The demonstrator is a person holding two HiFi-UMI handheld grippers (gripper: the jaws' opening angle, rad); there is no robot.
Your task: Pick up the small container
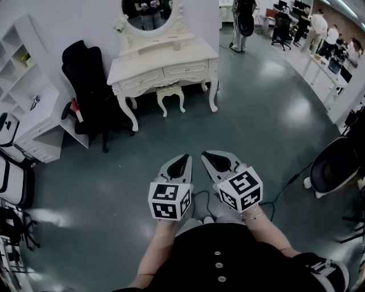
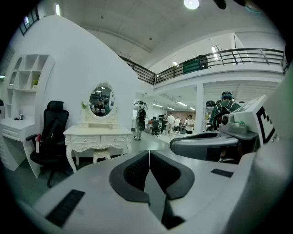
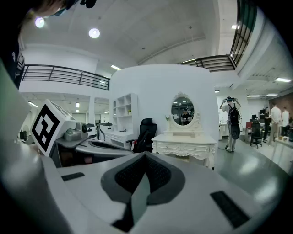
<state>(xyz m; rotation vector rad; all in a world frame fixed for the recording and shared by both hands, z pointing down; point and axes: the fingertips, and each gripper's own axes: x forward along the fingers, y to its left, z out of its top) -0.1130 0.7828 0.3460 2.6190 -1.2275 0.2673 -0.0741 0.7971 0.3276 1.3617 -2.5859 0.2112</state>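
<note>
A white dressing table [image 1: 162, 64] with an oval mirror [image 1: 149, 13] stands against the far wall, across the floor from me. A small pale object [image 3: 192, 135] sits on its top below the mirror; it is too small to tell whether it is the container. Low in front of the person, my left gripper [image 1: 182, 157] and right gripper [image 1: 209, 154] are held side by side over the floor, far from the table. Each has its jaws shut with the pads touching and nothing between them, as the left gripper [image 2: 149, 153] and right gripper [image 3: 144, 156] show in their own views.
A black office chair [image 1: 85, 85] and white shelves [image 1: 28, 85] stand left of the dressing table, with a small stool [image 1: 171, 94] under it. A black cable [image 1: 285, 185] crosses the floor toward a round dark chair [image 1: 336, 165]. Several people [image 1: 319, 25] stand far back right.
</note>
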